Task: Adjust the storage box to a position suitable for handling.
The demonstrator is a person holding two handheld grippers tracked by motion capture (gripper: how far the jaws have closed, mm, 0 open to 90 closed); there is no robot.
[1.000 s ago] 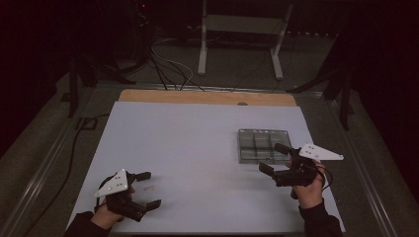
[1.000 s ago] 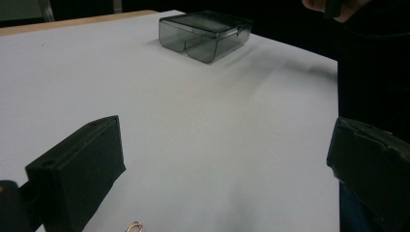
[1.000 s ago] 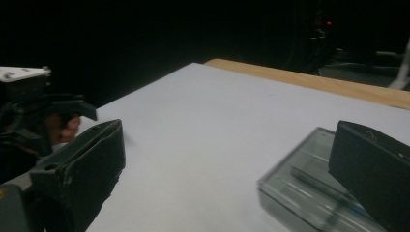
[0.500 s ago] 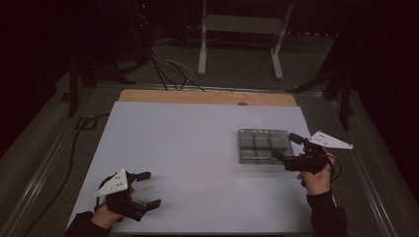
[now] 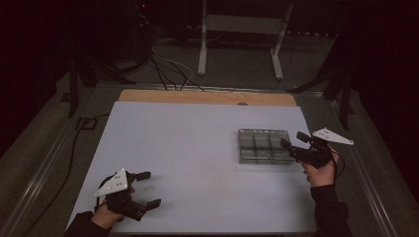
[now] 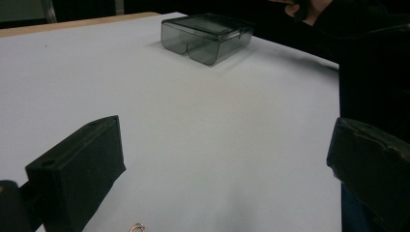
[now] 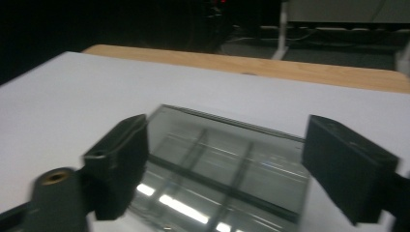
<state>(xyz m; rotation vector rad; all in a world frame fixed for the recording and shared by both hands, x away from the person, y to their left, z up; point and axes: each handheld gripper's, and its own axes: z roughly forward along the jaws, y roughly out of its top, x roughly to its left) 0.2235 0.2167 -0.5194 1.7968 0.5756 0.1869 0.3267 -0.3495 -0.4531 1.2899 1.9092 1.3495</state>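
Note:
A clear smoky plastic box [image 5: 262, 146] with several compartments lies right of the table's middle, and also shows in the left gripper view [image 6: 208, 35] and close up in the right gripper view [image 7: 227, 162]. My right gripper [image 5: 294, 141] is at the box's right edge and points at it. Its jaws have just been closing but stand apart, and in the right gripper view [image 7: 227, 145] they flank the box's near side without pressing on it. My left gripper [image 5: 148, 188] rests open at the table's front left, nothing between its jaws [image 6: 227, 145].
A tiny copper-coloured ring [image 6: 138, 227] lies on the white table sheet [image 5: 197, 138] just in front of the left gripper. A bare wooden strip [image 5: 207, 97] runs along the far edge. Cables and a metal stand [image 5: 242, 29] are on the floor beyond.
My right gripper has moved away from the table's front edge, up to the box's right side. The left gripper has stayed put.

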